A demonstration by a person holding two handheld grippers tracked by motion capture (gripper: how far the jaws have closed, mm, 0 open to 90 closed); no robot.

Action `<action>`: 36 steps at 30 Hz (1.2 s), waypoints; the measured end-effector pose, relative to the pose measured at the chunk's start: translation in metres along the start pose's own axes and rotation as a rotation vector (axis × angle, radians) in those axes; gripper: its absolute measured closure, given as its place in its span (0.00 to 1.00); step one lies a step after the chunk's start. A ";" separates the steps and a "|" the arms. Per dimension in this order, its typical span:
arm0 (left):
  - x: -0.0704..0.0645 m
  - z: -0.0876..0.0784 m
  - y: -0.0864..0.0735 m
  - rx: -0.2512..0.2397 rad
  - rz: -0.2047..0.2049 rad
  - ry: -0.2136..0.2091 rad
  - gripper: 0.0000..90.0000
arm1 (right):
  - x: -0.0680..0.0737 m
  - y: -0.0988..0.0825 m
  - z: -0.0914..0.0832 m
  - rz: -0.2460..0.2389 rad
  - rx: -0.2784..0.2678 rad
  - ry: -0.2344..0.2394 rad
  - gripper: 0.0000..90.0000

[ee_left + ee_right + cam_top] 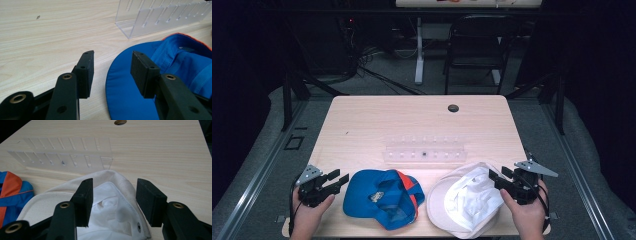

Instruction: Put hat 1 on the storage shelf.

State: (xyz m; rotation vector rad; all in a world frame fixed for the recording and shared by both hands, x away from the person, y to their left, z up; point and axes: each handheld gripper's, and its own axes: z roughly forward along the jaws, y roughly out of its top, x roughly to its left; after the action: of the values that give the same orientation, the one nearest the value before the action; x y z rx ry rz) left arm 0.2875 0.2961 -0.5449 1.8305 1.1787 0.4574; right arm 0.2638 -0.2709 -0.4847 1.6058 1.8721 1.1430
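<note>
- Pale wooden worktop (412, 120) carries a clear acrylic slotted rack (424, 151); blue-and-orange fabric cap (382, 197) and white fabric cap (467, 200) lie upturned at its near edge.
- Left tongs (339, 181) gape beside the blue brim, right tongs (496, 179) gape over the white crown — nothing gripped.
- Approach step, likely; next, close on a cap's edge and lift.

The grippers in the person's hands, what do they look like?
Both are black. The left gripper and the right gripper each have two flat, blocky jaws with small screw holes and brass-coloured rings at the joints. Each carries a grey three-cornered plate on top. A black cable trails from each. The forearms show no sleeves.
</note>
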 end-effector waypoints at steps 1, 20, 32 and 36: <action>0.000 0.000 0.000 0.000 0.000 0.000 0.60 | -0.001 0.003 -0.001 -0.002 0.017 0.002 0.53; -0.006 0.007 -0.001 0.022 0.024 0.025 0.56 | -0.019 0.040 -0.004 0.064 0.356 0.011 0.49; -0.006 0.006 -0.001 0.018 0.021 0.024 0.56 | -0.029 0.033 0.005 0.143 0.523 -0.034 0.56; -0.006 0.006 -0.001 0.020 0.023 0.024 0.56 | -0.031 0.030 0.007 0.190 0.579 -0.043 0.59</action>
State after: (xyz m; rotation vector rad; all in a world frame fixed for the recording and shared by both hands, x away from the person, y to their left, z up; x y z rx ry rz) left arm 0.2879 0.2880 -0.5484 1.8621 1.1830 0.4831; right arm 0.2946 -0.2980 -0.4713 2.1286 2.1856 0.6472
